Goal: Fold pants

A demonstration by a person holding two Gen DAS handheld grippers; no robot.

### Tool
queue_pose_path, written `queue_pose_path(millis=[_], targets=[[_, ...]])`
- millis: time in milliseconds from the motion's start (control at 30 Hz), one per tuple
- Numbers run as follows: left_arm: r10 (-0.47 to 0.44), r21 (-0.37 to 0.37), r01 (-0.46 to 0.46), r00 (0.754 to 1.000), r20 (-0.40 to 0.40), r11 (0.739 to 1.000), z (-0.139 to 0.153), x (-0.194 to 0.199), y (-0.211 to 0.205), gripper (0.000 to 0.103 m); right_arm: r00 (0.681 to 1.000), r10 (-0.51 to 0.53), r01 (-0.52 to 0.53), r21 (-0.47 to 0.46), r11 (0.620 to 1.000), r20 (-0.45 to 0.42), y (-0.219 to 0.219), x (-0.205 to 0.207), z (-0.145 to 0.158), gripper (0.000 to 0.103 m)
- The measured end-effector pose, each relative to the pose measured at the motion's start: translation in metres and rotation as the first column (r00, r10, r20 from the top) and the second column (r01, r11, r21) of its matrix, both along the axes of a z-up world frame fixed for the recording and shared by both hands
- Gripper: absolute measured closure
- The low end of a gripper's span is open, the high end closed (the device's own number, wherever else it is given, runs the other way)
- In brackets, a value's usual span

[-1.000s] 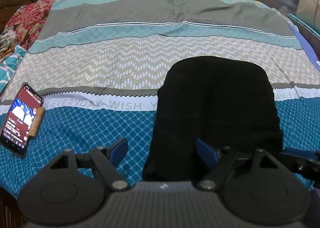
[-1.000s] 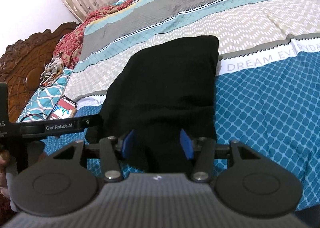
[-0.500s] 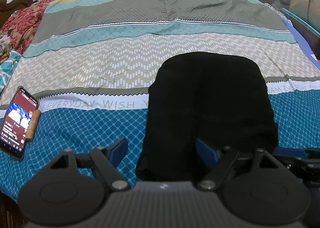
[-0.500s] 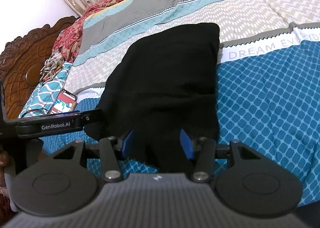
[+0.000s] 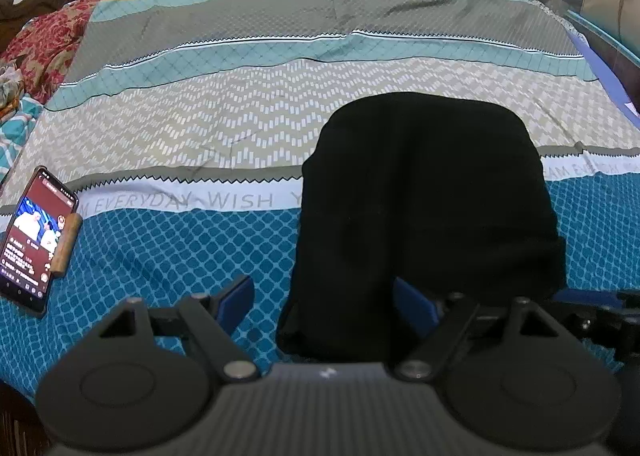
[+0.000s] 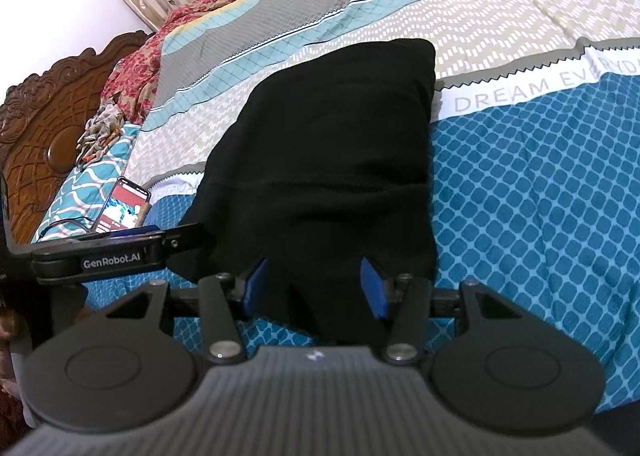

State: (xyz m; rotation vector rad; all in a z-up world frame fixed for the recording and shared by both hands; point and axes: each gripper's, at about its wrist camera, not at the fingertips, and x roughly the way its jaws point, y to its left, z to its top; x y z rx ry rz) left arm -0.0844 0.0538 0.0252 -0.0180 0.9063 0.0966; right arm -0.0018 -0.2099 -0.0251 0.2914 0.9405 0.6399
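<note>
The black pants (image 5: 424,207) lie folded into a compact bundle on the patterned bedsheet (image 5: 168,256); they also show in the right wrist view (image 6: 328,159). My left gripper (image 5: 324,300) is open at the bundle's near left corner, its left finger over bare sheet. My right gripper (image 6: 314,284) is open, its blue fingers either side of the near edge of the pants, with cloth lying between them. The left gripper's body (image 6: 116,256) shows at the left of the right wrist view.
A phone (image 5: 32,240) with a lit screen and a small wooden piece (image 5: 66,244) lie on the sheet at the left. A carved wooden headboard (image 6: 40,127) and crumpled bedding (image 6: 100,127) are far left. Curtains hang behind the bed.
Both grippers have stayed open at the near edge of the pants. The views have shifted slightly; the pants sit a little further right in the left wrist view.
</note>
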Motion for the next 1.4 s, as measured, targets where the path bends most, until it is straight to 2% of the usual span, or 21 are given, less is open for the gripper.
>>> queue_pose_path(millis=[667, 1400], targets=[[0.019, -0.017, -0.019, 1.000, -0.025, 1.000, -0.0099, -0.0003, 0.0068, 0.019, 1.000, -0.002, 0.002, -0.002, 1.000, -0.002, 0.0000, 0.0007, -0.0017, 0.049], [0.033, -0.008, -0.033, 0.999, -0.028, 0.999, -0.0068, -0.0089, 0.0096, 0.017, 1.000, -0.009, 0.009, 0.005, 1.000, 0.002, 0.0091, -0.0056, -0.0006, 0.049]])
